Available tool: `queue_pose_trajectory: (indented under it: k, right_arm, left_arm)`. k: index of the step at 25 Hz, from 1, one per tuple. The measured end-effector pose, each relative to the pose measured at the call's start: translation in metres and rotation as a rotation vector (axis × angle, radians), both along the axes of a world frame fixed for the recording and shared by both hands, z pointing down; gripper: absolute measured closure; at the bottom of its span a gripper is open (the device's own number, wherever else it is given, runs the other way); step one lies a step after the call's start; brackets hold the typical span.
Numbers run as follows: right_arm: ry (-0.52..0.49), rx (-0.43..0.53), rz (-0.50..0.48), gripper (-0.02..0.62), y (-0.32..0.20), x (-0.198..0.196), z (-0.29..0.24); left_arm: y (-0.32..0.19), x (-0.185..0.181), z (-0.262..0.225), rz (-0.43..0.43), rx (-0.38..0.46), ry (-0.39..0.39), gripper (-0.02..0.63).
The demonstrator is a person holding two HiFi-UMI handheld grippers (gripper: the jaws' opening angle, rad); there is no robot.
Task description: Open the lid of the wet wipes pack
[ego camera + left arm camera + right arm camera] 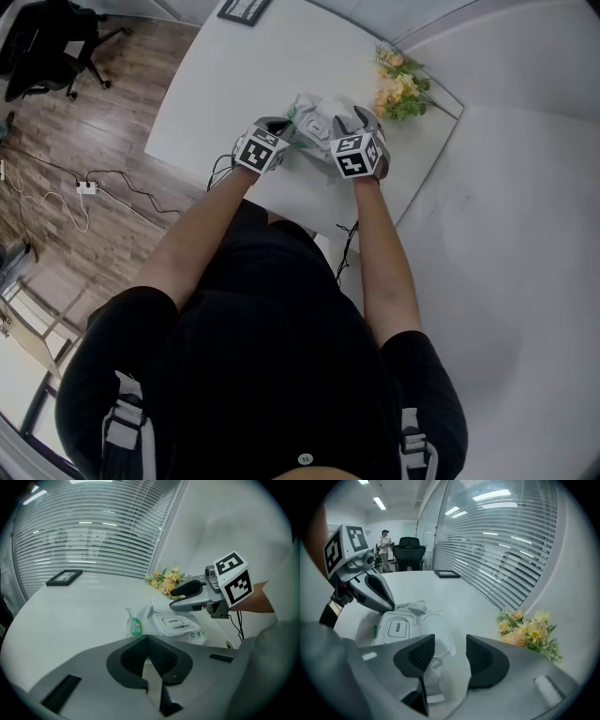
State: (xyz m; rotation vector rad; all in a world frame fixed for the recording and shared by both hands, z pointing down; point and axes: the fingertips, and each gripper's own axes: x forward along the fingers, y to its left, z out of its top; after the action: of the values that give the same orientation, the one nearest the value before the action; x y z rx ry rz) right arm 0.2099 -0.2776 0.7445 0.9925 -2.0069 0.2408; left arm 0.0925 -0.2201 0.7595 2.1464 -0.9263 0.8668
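Note:
A white wet wipes pack [321, 116] lies on the white table [225, 84]. Its flat lid [174, 621] carries an "OPEN" label [397, 627] and lies closed. My left gripper [287, 133] sits at the pack's green-printed end [134, 627] with its tips [147, 638] closed together on that edge. My right gripper [450, 643] hovers just above the other end, jaws apart and nothing between the pads. In the left gripper view the right gripper [172, 599] hangs over the lid. In the right gripper view the left gripper [387, 603] touches the pack's crinkled end.
A bunch of yellow artificial flowers [398, 84] lies at the table's far right corner, close behind the pack. A dark picture frame [244, 8] lies at the far edge. Window blinds [93, 531] run beyond the table. A cable [349, 246] hangs off the near edge.

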Motion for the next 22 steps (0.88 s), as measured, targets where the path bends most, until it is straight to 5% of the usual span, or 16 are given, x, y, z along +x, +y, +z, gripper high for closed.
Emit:
queue_pose_trajectory:
  k: [9,22]
  right_arm:
    - [-0.055,0.065,0.017,0.376,0.012,-0.001,-0.031]
    - [-0.354,0.189,0.127,0.421,0.051,-0.004,-0.143]
  left_arm:
    - [-0.003,-0.015,-0.038,-0.03,0.082,0.099,0.601]
    - [-0.009,0.002,-0.181,0.105,0.402,0.279,0.601]
